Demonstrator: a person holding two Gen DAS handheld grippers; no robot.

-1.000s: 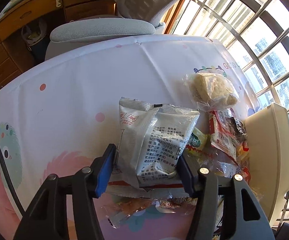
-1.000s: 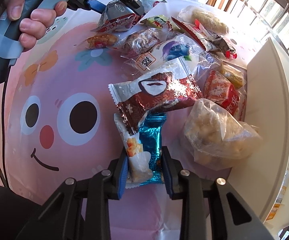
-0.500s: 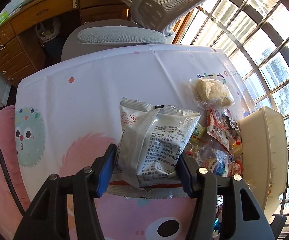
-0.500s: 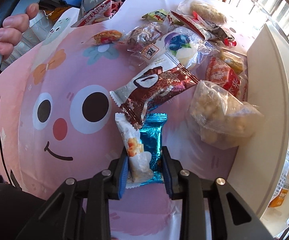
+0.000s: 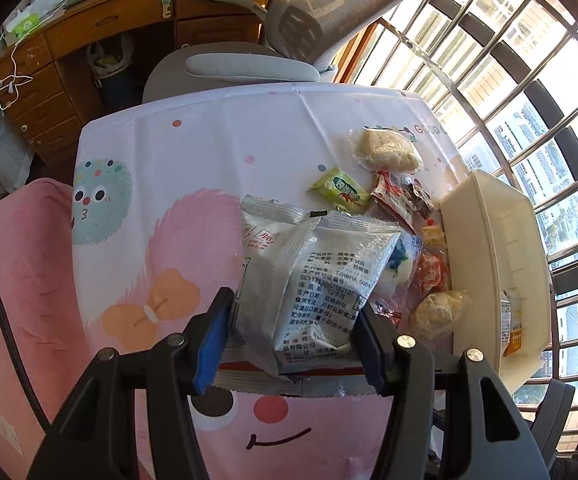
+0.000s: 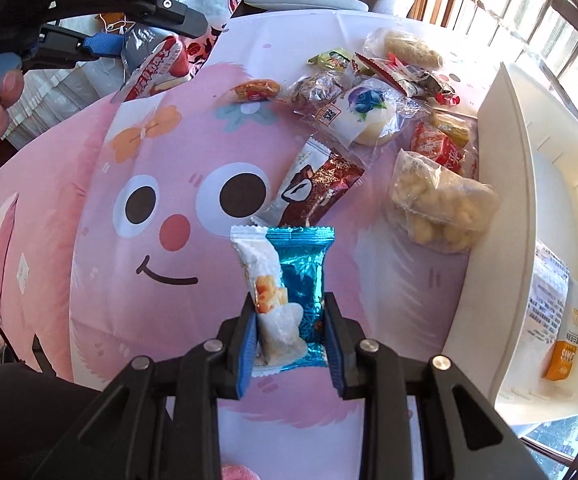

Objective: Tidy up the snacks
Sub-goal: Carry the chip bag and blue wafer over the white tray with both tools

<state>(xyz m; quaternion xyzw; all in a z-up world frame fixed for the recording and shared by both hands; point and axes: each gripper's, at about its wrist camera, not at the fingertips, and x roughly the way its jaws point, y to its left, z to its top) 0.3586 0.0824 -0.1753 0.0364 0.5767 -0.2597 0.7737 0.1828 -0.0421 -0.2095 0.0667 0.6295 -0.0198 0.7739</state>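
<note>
My left gripper [image 5: 295, 334] is shut on a silver snack bag [image 5: 313, 280], held high above the table; it also shows from outside in the right wrist view [image 6: 157, 56]. My right gripper [image 6: 291, 344] is shut on a blue foil packet [image 6: 301, 276] together with a white packet [image 6: 265, 280], lifted above the pink cloth. A white bin [image 6: 545, 216] stands at the right, also in the left wrist view [image 5: 489, 264], with packets inside. Several snacks lie beside it: a brown-red packet [image 6: 313, 188], a blueberry packet [image 6: 365, 110], a clear bag of pale puffs [image 6: 437, 204].
A pink and white cartoon tablecloth [image 5: 193, 168] covers the table. A grey office chair [image 5: 273, 48] stands at the far edge, a wooden desk [image 5: 89, 36] behind it. Barred windows [image 5: 529, 92] run along the right. A green packet [image 5: 341, 192] lies far right.
Both grippers have risen and pulled back with their packets, so more of the table and bin shows. The left gripper has moved further from the snack pile.
</note>
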